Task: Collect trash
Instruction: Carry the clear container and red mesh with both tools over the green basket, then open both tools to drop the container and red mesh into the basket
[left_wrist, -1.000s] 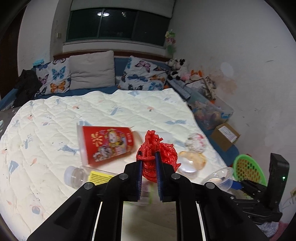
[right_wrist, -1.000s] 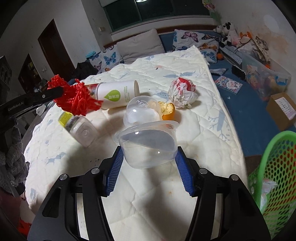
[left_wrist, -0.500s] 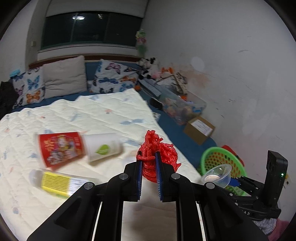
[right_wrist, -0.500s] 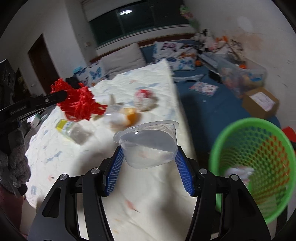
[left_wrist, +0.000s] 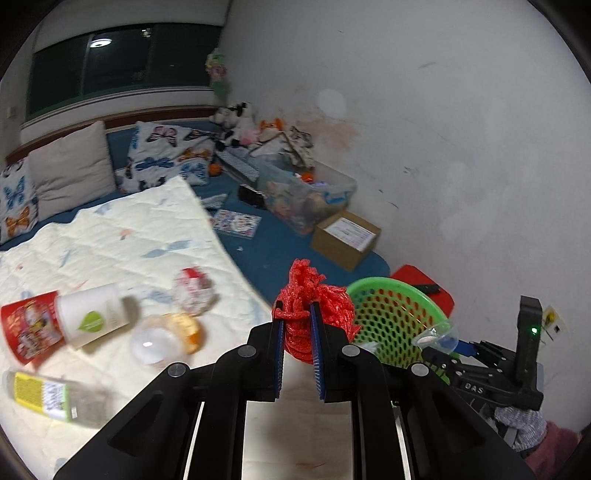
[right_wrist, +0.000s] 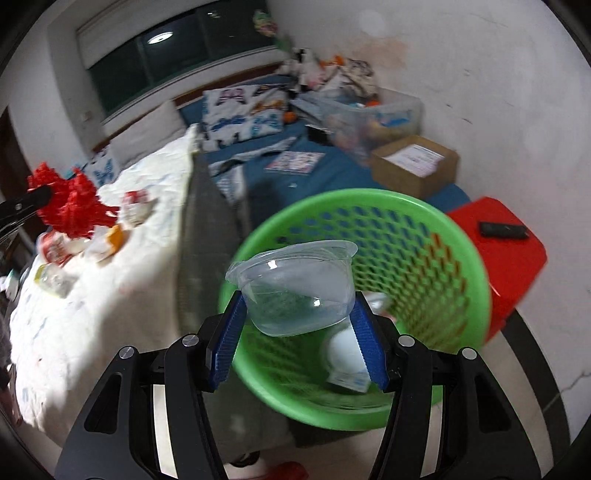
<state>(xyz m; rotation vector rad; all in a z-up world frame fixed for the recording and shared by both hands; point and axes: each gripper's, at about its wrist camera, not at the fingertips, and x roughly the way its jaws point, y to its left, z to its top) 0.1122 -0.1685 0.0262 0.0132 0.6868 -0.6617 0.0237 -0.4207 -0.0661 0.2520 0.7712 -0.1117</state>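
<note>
- Left gripper (left_wrist: 297, 317): jaws nearly together, clamped on a wad of red mesh netting (left_wrist: 314, 306); the wad bulges out above and to the right of the pads, held in the air past the quilt's right edge.
- Red netting: bright red, crinkled, frilly at the top (texture clear in the left wrist view).
- Right gripper (right_wrist: 297, 317): jaws about half spread, blue ribbed pads (right_wrist: 228, 341) pressing both sides of a clear plastic bowl (right_wrist: 295, 284).
- Bowl: transparent, thin-walled, flanged rim, tilted with its mouth away from the camera; it hangs over the near-left part of the green basket (right_wrist: 461, 266).
- Basket: green, perforated walls, on the floor between the bed's corner and a red stool (right_wrist: 509, 258); white scraps lie in its bottom.
- On the quilt (left_wrist: 129, 236), near its right edge: a crumpled red-and-white wrapper (left_wrist: 194, 290), a clear dome with orange peel (left_wrist: 166, 338), a red-and-white paper cup (left_wrist: 62, 326), a yellow-labelled bottle (left_wrist: 51, 398) (all blurred).
</note>
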